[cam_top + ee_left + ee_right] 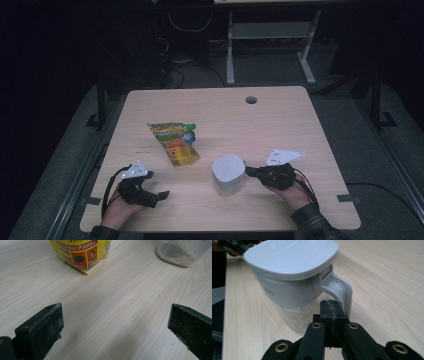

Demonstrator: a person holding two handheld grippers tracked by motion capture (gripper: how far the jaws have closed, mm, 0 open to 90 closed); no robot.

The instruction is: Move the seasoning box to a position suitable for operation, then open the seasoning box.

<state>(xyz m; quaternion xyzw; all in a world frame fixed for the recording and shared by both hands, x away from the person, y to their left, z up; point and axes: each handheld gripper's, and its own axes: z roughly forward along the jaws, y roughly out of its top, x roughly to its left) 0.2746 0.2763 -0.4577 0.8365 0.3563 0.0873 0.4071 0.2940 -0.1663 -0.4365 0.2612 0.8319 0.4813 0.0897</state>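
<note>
A pale wooden table (pixel 280 125) with fine straight grain and a round cable hole (pixel 251 100) near its far edge carries two things. Toward five o'clock from the table's middle stands a jug (pixel 228 175) with a rounded-square white plastic lid, smooth and slightly glossy, over a clear body; in the left gripper view its clear base (pixel 178 252) holds a layer of pale grains. In the right gripper view the jug's curved white handle (pixel 342 290) arches down from under the lid rim, and the right gripper (pixel 331 307) has its black jaws pressed flat together, their tips right at the foot of that handle; whether they pinch the handle or only touch it I cannot tell. From above, the right gripper (pixel 252 171) lies at three o'clock of the jug, its hand and a plaid sleeve behind it. At about eleven o'clock from the jug lies a crinkled, shiny foil bag (pixel 175 142), green at its far end and yellow and orange near, flat on the wood. The left gripper (pixel 159 195) rests at seven o'clock of the bag, well apart from it; its matte black pads (pixel 47 330), dusted with pale specks, stand wide and released, with bare wood between them.
</note>
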